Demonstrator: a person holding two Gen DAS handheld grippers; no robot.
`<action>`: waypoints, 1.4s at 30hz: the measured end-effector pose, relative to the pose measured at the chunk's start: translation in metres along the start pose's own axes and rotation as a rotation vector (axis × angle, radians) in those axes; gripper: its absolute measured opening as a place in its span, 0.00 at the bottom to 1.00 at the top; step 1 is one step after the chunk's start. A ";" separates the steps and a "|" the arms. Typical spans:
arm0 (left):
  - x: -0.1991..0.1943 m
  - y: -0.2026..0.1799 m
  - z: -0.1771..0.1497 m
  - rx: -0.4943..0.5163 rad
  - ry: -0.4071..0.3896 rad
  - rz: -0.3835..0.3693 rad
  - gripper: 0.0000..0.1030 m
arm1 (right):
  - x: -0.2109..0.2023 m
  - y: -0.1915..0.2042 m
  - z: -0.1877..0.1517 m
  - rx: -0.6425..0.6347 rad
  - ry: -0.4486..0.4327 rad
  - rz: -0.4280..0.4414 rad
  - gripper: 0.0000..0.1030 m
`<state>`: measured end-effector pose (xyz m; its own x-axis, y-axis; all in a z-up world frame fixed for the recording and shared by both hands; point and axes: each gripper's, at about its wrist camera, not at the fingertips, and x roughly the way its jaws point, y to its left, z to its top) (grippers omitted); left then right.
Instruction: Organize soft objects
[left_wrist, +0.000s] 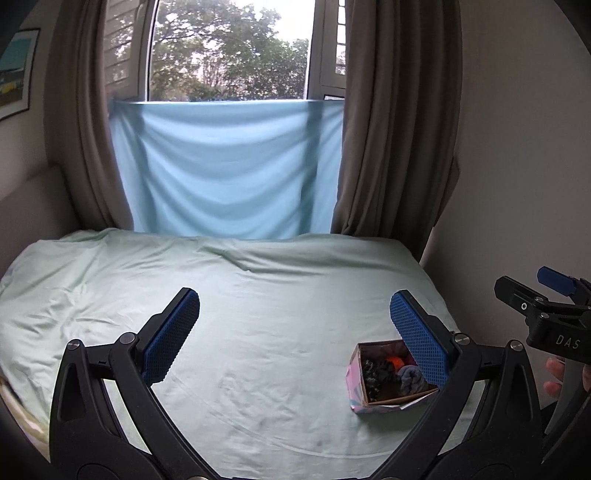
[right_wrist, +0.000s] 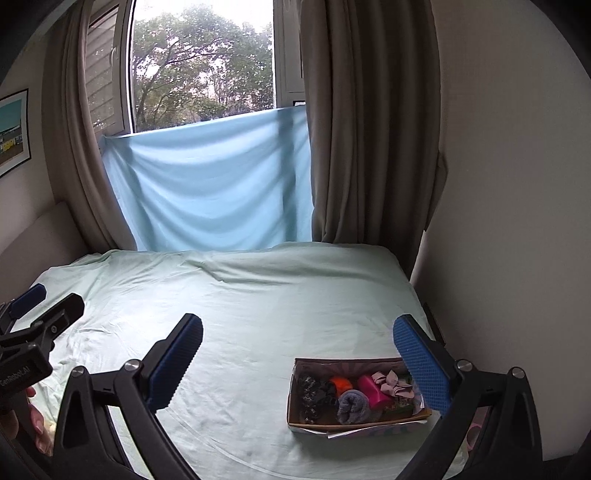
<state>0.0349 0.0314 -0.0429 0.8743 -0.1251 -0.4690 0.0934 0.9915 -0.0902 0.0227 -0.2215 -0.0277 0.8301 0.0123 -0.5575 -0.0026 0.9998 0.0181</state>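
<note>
Left wrist view has the left gripper spread wide over the bed, box of soft stuff by its right finger, and the right gripper gapes just behind it.

A pale mint-green bedsheet, creased and rumpled, is seen spread over the bed, which fills the lower half of both views. Behind the bed's far edge a light blue cloth is hung across the lower part of a tall window, through which leafy trees are seen. The window is flanked by taupe fabric curtains, and a framed picture is mounted on the wall to their left.
</note>
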 end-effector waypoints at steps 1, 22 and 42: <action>0.000 0.000 0.000 0.002 -0.002 -0.002 1.00 | -0.001 0.000 0.000 0.003 -0.003 -0.004 1.00; 0.003 0.000 0.002 -0.014 -0.014 -0.013 1.00 | 0.001 -0.004 0.004 0.002 -0.024 -0.011 1.00; 0.005 -0.004 0.001 -0.005 -0.022 0.026 1.00 | 0.004 -0.008 0.010 0.003 -0.024 -0.013 1.00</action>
<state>0.0394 0.0271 -0.0445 0.8865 -0.0985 -0.4521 0.0683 0.9942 -0.0828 0.0318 -0.2294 -0.0223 0.8432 -0.0011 -0.5376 0.0097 0.9999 0.0132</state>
